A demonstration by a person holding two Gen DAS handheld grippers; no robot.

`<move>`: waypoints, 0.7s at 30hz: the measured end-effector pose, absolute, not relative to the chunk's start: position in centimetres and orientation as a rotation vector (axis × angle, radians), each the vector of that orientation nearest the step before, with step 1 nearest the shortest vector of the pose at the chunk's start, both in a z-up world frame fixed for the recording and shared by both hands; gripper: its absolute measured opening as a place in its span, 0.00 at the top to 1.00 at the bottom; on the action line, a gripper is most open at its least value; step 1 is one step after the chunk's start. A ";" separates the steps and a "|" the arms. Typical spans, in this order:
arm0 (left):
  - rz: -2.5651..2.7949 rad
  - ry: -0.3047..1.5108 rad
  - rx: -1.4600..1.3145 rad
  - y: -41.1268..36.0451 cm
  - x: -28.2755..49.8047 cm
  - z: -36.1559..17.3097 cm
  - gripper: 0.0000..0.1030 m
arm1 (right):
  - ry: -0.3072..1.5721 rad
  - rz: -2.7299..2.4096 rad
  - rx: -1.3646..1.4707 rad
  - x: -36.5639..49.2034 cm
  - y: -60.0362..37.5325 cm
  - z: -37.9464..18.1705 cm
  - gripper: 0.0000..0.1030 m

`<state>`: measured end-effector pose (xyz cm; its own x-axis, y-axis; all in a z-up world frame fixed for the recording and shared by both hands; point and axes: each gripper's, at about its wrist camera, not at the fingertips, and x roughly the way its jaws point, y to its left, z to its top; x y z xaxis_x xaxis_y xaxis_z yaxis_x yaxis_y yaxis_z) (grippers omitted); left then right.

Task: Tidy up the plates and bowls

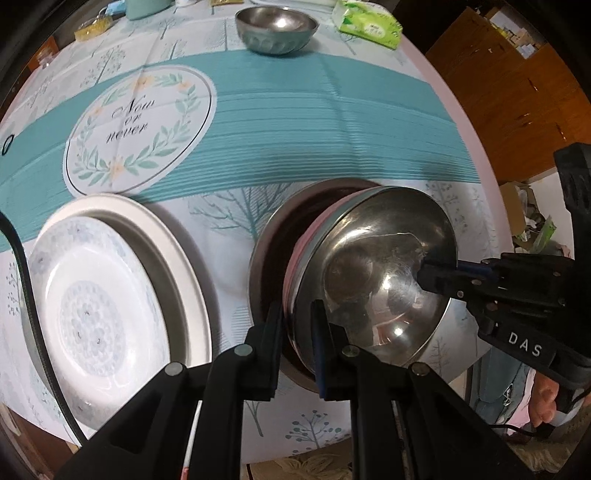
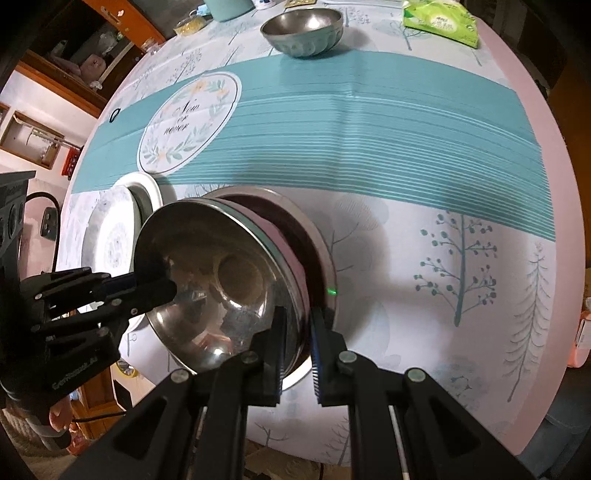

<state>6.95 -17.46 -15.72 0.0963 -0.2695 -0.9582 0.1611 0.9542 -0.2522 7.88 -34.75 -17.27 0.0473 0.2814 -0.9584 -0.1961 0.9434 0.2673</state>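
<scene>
A stack of nested bowls, steel bowl [image 1: 380,266] innermost with a pink one around it, sits tilted inside a larger dark bowl [image 1: 284,229] near the table's front edge. My left gripper [image 1: 295,325] is shut on the stack's left rim. My right gripper [image 2: 297,328] is shut on the right rim; it also shows in the left wrist view [image 1: 436,273]. The stack shows in the right wrist view [image 2: 221,280]. Two stacked white plates [image 1: 99,310] lie to the left. Another steel bowl [image 1: 275,29] stands at the far side.
A round table with a teal and white cloth [image 1: 295,122]. A green tissue pack [image 1: 369,22] at the far right, a teal cup [image 1: 146,7] and small yellow packets [image 1: 92,27] at the far left. The table edge runs close on the right.
</scene>
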 end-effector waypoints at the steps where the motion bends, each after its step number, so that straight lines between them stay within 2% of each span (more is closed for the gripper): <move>1: -0.320 1.439 -0.098 -17.3 7.0 -15.8 0.89 | 1.484 0.364 0.062 7.9 -34.5 -17.5 0.88; 5: -0.327 1.441 -0.116 -17.1 7.1 -15.9 0.88 | 1.476 0.354 0.028 8.1 -34.0 -17.7 0.88; 12: -0.360 1.439 -0.126 -17.1 7.1 -15.5 0.69 | 1.454 0.342 -0.038 7.9 -33.6 -17.1 0.88; 14: -0.361 1.428 -0.109 -17.4 7.2 -15.1 0.62 | 1.444 0.349 -0.044 7.9 -33.6 -16.7 0.83; 15: -0.359 1.419 -0.099 -17.5 7.2 -14.8 0.53 | 1.439 0.350 -0.044 7.9 -33.6 -16.5 0.81; 17: -0.337 1.389 -0.074 -17.5 7.2 -14.2 0.45 | 1.425 0.349 -0.049 7.9 -33.7 -15.9 0.71; 21: -0.338 1.366 -0.060 -17.4 7.4 -13.5 0.44 | 1.400 0.343 -0.078 7.8 -33.6 -15.1 0.69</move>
<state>7.36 -17.36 -13.50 0.1633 -0.2717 -0.9484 0.2019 0.9502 -0.2374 7.77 -33.61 -15.14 0.1300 0.1896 -0.9732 -0.2815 0.9482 0.1471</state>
